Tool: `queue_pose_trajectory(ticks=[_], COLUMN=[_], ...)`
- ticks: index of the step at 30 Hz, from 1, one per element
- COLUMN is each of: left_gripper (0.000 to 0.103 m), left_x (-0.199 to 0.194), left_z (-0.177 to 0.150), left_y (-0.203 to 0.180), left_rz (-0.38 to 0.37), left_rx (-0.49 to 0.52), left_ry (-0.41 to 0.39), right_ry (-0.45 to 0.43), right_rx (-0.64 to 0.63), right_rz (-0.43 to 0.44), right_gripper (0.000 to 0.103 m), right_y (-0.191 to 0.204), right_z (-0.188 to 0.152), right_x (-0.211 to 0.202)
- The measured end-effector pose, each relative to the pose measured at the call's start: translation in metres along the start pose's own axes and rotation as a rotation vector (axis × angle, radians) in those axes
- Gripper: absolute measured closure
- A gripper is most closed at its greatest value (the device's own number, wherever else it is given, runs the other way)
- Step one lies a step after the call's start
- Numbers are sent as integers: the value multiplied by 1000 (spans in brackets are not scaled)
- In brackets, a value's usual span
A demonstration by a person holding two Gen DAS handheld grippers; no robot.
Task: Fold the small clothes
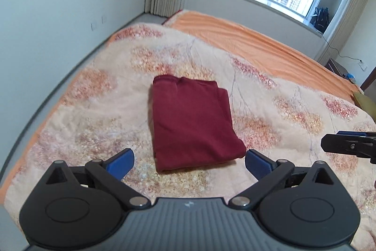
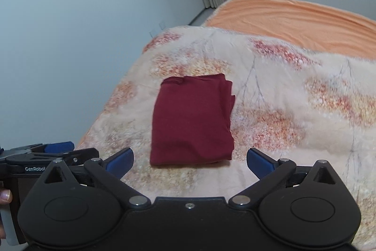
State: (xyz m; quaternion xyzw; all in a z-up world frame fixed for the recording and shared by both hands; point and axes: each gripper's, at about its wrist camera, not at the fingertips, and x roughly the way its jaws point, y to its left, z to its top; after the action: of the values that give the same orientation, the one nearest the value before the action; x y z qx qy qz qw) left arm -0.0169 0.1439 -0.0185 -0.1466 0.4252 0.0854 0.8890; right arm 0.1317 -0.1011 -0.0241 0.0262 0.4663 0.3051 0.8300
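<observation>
Dark red garment [image 1: 191, 121] lies folded into a compact rectangle on the floral quilt [image 1: 94, 109], mid-bed. Both my claws off it, empty. Left gripper [image 1: 189, 162] spread wide, the garment's near edge just ahead between the tips. Right gripper [image 2: 190, 162] equally wide, same bearing. Long axis runs away from me. Neither hand clearly nearer. Fold looks finished, I judge.

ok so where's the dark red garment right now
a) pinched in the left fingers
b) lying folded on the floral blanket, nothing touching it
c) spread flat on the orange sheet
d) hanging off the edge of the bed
b: the dark red garment lies as a neat folded rectangle on the floral blanket, and both the left gripper and the right gripper sit open, short of it.
</observation>
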Motion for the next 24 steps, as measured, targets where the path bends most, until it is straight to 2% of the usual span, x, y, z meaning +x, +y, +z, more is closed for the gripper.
queue_pose_trajectory(ticks=[3, 7, 11, 24], left_gripper=[1, 1, 1, 1], left_x=[-15, -19, -21, -21], left_z=[-3, -7, -10, -11], left_y=[-10, -16, -24, -27], left_rz=[41, 38, 59, 27], left_rx=[-8, -38, -8, 13], left_ry=[-23, -11, -11, -12], right_ry=[-26, -24, -15, -31], right_rx=[-37, -25, -23, 15], right_rz=[4, 16, 30, 29], right_gripper=[1, 1, 1, 1], right_y=[6, 4, 2, -1], right_z=[-4, -14, -23, -29], right_x=[-17, -23, -24, -31])
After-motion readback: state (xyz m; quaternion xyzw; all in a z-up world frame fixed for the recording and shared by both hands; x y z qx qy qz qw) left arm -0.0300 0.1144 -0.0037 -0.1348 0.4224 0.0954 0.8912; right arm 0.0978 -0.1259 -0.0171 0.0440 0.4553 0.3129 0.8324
